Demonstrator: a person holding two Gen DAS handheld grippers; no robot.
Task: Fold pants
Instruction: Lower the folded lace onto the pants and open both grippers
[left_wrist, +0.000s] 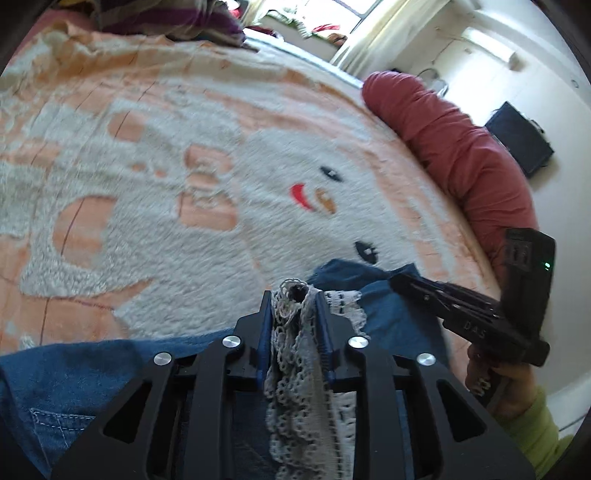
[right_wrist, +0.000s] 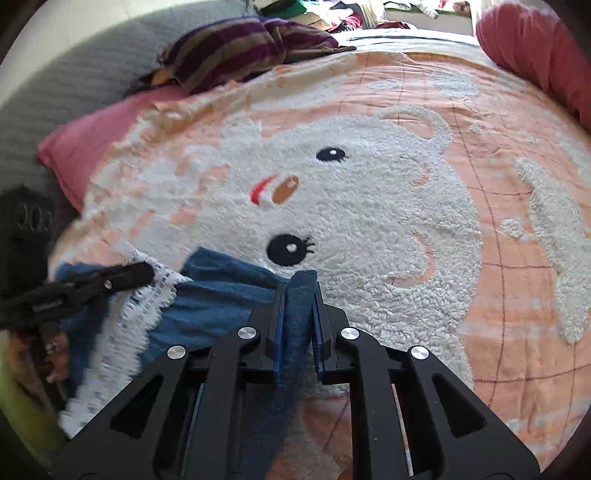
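Observation:
Blue denim pants (left_wrist: 66, 373) with a white lace hem lie on a peach blanket. In the left wrist view my left gripper (left_wrist: 293, 295) is shut on the bunched lace trim (left_wrist: 291, 332) of the pants. The right gripper's black fingers (left_wrist: 417, 284) reach onto the denim from the right. In the right wrist view my right gripper (right_wrist: 298, 291) is shut on a fold of blue denim (right_wrist: 297, 317). The pants (right_wrist: 221, 295) spread to its left, with the lace band (right_wrist: 147, 306) across them. The left gripper's fingers (right_wrist: 125, 275) rest on that edge.
The blanket (right_wrist: 369, 240) bears a fluffy white bear figure and covers a bed. A red bolster (left_wrist: 461, 147) runs along the bed's right side. A pink pillow (right_wrist: 81, 147) and a striped purple cloth (right_wrist: 240, 48) sit at the far end. A green sleeve (left_wrist: 535, 432) shows.

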